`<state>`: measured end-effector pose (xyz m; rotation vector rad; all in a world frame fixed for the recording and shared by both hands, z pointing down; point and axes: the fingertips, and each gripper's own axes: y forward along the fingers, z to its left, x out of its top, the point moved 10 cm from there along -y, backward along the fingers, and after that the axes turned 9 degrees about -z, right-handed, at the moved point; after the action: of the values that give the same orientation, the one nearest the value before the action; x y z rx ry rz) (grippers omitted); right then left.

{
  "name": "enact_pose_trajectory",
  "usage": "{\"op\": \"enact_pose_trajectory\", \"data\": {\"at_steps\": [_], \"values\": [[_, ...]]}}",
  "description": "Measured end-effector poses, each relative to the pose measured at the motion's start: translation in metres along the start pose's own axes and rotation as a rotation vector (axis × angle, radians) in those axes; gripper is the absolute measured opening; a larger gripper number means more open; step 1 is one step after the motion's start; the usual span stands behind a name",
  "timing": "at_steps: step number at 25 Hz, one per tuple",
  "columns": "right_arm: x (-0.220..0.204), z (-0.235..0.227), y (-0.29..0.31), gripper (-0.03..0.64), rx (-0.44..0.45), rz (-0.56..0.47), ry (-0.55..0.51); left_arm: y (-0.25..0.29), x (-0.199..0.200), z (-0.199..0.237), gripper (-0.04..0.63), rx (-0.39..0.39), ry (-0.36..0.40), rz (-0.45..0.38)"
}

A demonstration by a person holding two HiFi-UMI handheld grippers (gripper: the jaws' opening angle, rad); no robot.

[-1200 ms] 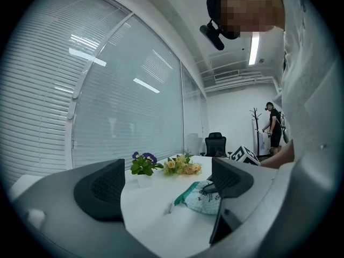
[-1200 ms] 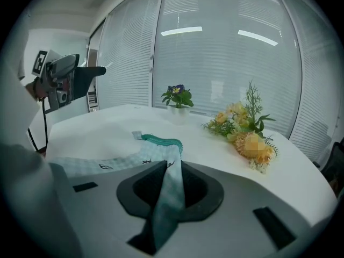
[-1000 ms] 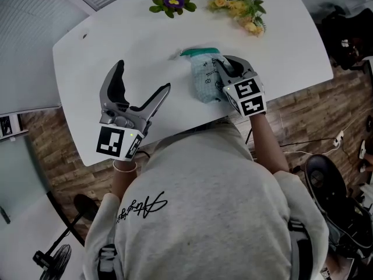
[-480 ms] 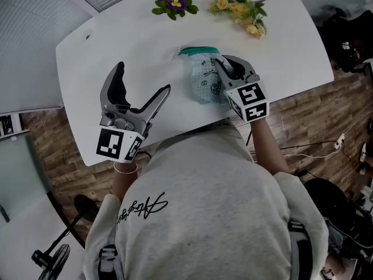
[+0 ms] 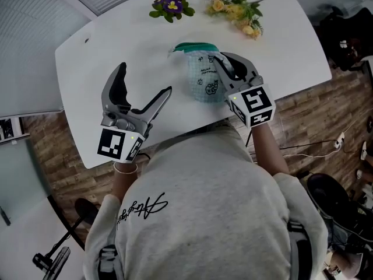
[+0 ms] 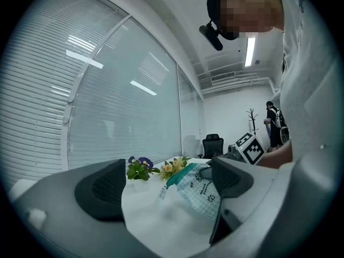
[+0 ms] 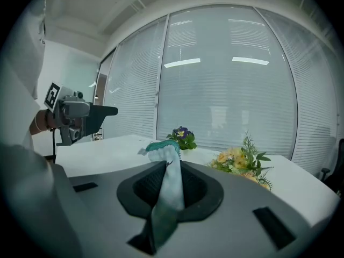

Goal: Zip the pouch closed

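A small pale checked pouch with a teal zipper edge hangs lifted off the white table, its zipper end pointing away from me. My right gripper is shut on the pouch's right side; in the right gripper view the fabric is pinched between the dark pads. My left gripper stands open to the left of the pouch, apart from it, with nothing between its fingers. In the left gripper view the pouch shows between the two pads, beyond them.
A purple flower sprig and a yellow flower sprig lie at the table's far edge. Wooden floor shows around the table, with a dark bag at the right.
My right gripper has risen with the pouch, lifting it off the table and tipping it more upright. The left gripper has stayed where it was.
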<state>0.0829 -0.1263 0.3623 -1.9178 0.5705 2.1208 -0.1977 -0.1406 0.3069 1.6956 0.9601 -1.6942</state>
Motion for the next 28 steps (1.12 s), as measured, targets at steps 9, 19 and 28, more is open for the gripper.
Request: {"op": "enact_pose_trajectory", "data": {"at_steps": [9,19,28], "values": [[0.027,0.004,-0.009,0.055,0.020,-0.097,-0.018,0.005,0.003,-0.001,0.485,-0.032,0.023,0.005],[0.055,0.006,-0.022,0.055,0.085,-0.232,-0.004,0.012,0.009,-0.001,0.480,-0.061,0.057,0.006],[0.068,0.006,-0.031,0.055,0.180,-0.330,0.052,0.021,0.019,-0.002,0.466,-0.105,0.098,-0.002]]}}
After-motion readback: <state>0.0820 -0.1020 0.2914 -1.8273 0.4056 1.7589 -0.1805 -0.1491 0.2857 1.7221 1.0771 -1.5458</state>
